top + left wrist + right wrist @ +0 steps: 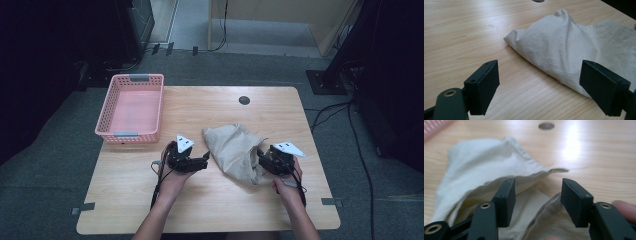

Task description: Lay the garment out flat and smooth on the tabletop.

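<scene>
The cloth (234, 150) is looking soft, matt and creased; the surface (200, 200) is showing smooth, faintly glossy wood grain; the basket (111, 108) is looking like pink plastic lattice.

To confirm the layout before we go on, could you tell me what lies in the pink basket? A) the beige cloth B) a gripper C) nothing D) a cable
C: the pink basket shows a bare floor, while the beige cloth lies on the table beside it.

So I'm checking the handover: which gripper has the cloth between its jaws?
The right gripper: cloth lies between its open jaws. The left gripper faces bare table.
</scene>
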A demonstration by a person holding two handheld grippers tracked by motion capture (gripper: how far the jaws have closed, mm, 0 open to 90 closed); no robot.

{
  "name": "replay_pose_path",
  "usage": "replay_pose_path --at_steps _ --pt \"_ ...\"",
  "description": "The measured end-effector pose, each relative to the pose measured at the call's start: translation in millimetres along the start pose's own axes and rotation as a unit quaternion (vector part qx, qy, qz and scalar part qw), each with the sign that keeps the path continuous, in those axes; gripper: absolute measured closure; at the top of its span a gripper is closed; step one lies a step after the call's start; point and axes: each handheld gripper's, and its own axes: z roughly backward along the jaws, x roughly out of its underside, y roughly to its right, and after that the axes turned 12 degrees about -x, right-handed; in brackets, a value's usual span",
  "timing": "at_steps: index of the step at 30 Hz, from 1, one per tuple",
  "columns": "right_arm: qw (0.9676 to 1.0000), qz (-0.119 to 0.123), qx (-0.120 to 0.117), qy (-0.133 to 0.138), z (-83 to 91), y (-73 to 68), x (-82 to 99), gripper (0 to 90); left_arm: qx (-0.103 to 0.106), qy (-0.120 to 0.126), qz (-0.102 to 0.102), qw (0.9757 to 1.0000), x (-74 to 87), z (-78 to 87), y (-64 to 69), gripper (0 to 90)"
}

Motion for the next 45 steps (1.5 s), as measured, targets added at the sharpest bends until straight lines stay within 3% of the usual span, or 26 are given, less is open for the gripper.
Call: replay_pose_path --at_steps 2,4,8,17,22,30,34,39,42,43,45 --pt "0.9997 -0.004 0.006 -0.024 -15.0 -3.4 6.4 42.8 0.0 0.002 0.002 1.0 0.4 1.6 -1.4 16.7" --pt "0.9987 -0.006 -0.004 -0.05 -26.4 -8.2 13.6 40.8 -0.002 0.002 0.004 1.0 1.4 2.3 -3.6 16.7" --pt "0.9965 0.015 -0.014 -0.08 -36.6 -16.3 25.4 39.2 -0.003 0.001 0.009 1.0 4.5 3.4 -6.2 16.7" --pt "0.9957 0.049 -0.02 -0.076 -36.9 -39.0 37.2 38.5 0.003 0.001 0.009 1.0 5.7 3.0 -2.2 16.7" --pt "0.9948 0.058 -0.03 -0.078 -35.3 -52.5 41.7 38.4 0.01 -0.007 -0.003 0.9999 7.8 -0.5 2.8 16.8" --pt "0.9928 0.074 -0.047 -0.081 -33.4 -68.9 47.0 38.4 0.02 -0.033 -0.017 0.9991 15.0 -11.3 9.8 16.8" --pt "0.9928 0.074 -0.047 -0.082 -31.8 -77.7 50.0 38.2 0.023 -0.053 -0.03 0.9979 22.3 -18.2 14.6 16.8" --pt "0.9908 0.075 -0.07 -0.089 -28.8 -87.3 53.3 37.1 0.013 -0.067 -0.051 0.9963 29.6 -23.2 20.8 16.9" --pt "0.9905 0.065 -0.079 -0.091 -26.8 -86.3 52.0 35.9 0.001 -0.069 -0.06 0.9958 31.8 -23.7 22.8 19.2" --pt "0.9898 0.061 -0.088 -0.094 -25.4 -84.2 50.1 35.0 0.001 -0.067 -0.058 0.9961 32.0 -23.5 22.8 25.1" --pt "0.9879 0.053 -0.106 -0.099 -19.0 -78.3 42.2 35.2 0.0 -0.066 -0.06 0.996 32.3 -23.7 22.5 25.2"
